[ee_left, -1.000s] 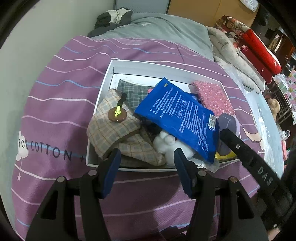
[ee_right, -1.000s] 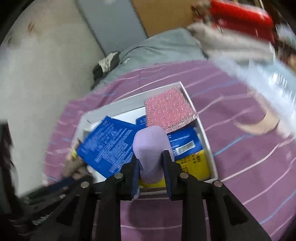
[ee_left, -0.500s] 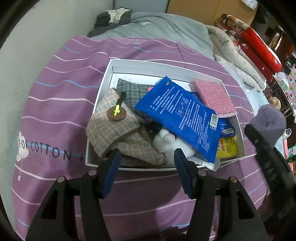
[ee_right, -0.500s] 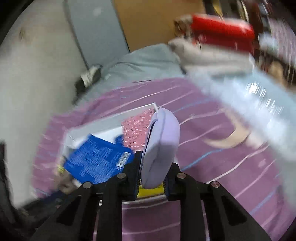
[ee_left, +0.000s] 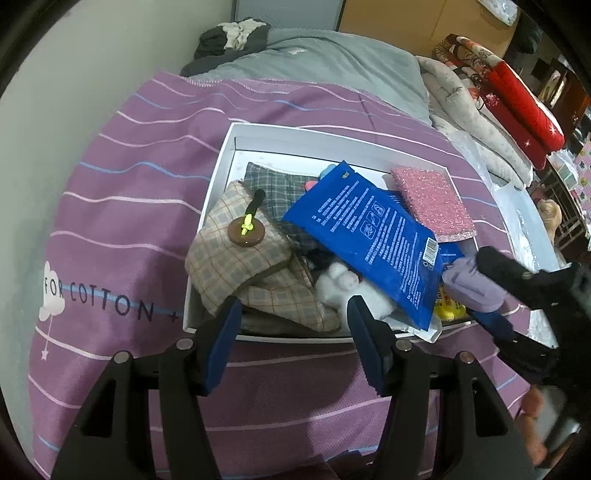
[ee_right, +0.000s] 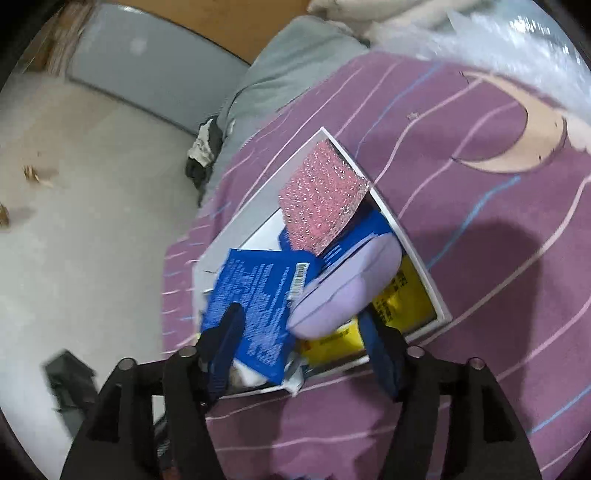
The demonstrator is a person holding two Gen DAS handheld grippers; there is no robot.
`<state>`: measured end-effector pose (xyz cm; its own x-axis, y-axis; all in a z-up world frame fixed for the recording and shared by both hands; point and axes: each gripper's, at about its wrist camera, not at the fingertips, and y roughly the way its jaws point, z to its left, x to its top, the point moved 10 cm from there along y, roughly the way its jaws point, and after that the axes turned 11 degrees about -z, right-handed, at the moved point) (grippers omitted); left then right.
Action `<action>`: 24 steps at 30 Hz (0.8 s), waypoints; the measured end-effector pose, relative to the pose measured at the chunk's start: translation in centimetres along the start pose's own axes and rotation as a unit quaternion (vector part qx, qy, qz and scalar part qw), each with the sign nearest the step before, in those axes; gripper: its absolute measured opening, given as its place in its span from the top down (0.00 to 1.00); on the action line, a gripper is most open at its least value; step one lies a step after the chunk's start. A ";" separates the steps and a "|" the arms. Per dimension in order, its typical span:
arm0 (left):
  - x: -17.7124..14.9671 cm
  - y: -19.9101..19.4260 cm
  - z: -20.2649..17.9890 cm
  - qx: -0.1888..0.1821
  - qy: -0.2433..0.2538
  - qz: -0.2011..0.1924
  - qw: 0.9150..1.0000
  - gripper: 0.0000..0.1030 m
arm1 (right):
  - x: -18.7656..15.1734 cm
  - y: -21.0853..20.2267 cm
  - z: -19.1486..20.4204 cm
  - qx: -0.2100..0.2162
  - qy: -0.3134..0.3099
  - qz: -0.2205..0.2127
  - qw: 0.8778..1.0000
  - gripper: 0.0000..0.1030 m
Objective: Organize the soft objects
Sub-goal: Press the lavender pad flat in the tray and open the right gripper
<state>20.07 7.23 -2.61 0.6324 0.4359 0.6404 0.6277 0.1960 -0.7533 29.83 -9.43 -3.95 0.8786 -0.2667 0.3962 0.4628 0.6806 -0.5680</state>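
A white box [ee_left: 280, 132] sits on the purple striped bedspread [ee_left: 122, 206]. It holds a plaid cloth with a brown button [ee_left: 236, 258], a white plush [ee_left: 340, 284], a blue packet [ee_left: 369, 236], a pink sparkly pad [ee_left: 432, 201] and a yellow pack [ee_right: 402, 295]. A lilac pouch [ee_right: 347, 288] lies on the box's near right corner, between the spread fingers of my right gripper [ee_right: 299, 343], which is open; the pouch also shows in the left wrist view [ee_left: 469, 288]. My left gripper [ee_left: 291, 332] is open and empty, at the box's near edge.
A grey blanket [ee_left: 332, 62] and dark clothes [ee_left: 232, 33] lie at the bed's far end. Folded white and red quilts [ee_left: 509, 96] are stacked at the right. Clear plastic [ee_left: 517, 221] lies along the bed's right side. A pale wall [ee_left: 55, 110] runs along the left.
My right gripper swung out over the bed with the lilac pouch, came back over the box's near right corner and opened. The pouch now lies on the box contents. The left gripper stayed put.
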 end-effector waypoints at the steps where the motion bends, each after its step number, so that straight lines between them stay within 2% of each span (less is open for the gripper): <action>1: 0.0 -0.1 -0.1 0.003 0.007 -0.002 1.000 0.41 | 0.0 -0.2 0.3 0.006 0.003 0.007 1.000 0.33; 7: -0.2 0.1 -0.5 -0.005 0.012 0.012 1.000 0.41 | -0.8 -2.2 1.6 -0.014 -0.026 0.036 0.999 0.33; 12: -0.1 -0.3 -0.2 -0.012 -0.002 0.015 1.000 0.41 | -0.6 -2.9 1.3 -0.096 -0.092 0.019 0.991 0.33; 14: -0.1 -0.6 0.1 -0.009 -0.005 0.013 1.000 0.41 | -0.6 -2.8 0.7 -0.123 -0.101 0.021 0.987 0.33; 15: 0.0 -0.7 0.3 -0.005 -0.005 0.012 1.000 0.41 | -0.7 -2.7 0.3 -0.134 -0.099 0.023 0.986 0.35; 19: 0.0 -0.7 0.7 0.004 -0.008 0.011 1.000 0.41 | -0.2 -2.2 -1.2 -0.159 -0.108 0.011 0.981 0.63; 22: 0.0 -0.7 0.7 0.001 -0.009 0.012 1.000 0.41 | -0.2 -1.4 -1.7 -0.161 -0.113 0.003 0.980 0.74; 24: 0.1 -0.8 0.8 0.001 -0.009 0.010 1.000 0.41 | -0.2 -1.2 -1.8 -0.169 -0.125 -0.001 0.978 0.76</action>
<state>19.34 7.81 -2.05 0.6366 0.4557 0.6221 0.6140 0.1887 -0.7665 29.34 -11.41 -4.62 0.8408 -0.0632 0.5376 0.5142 0.4037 -0.7567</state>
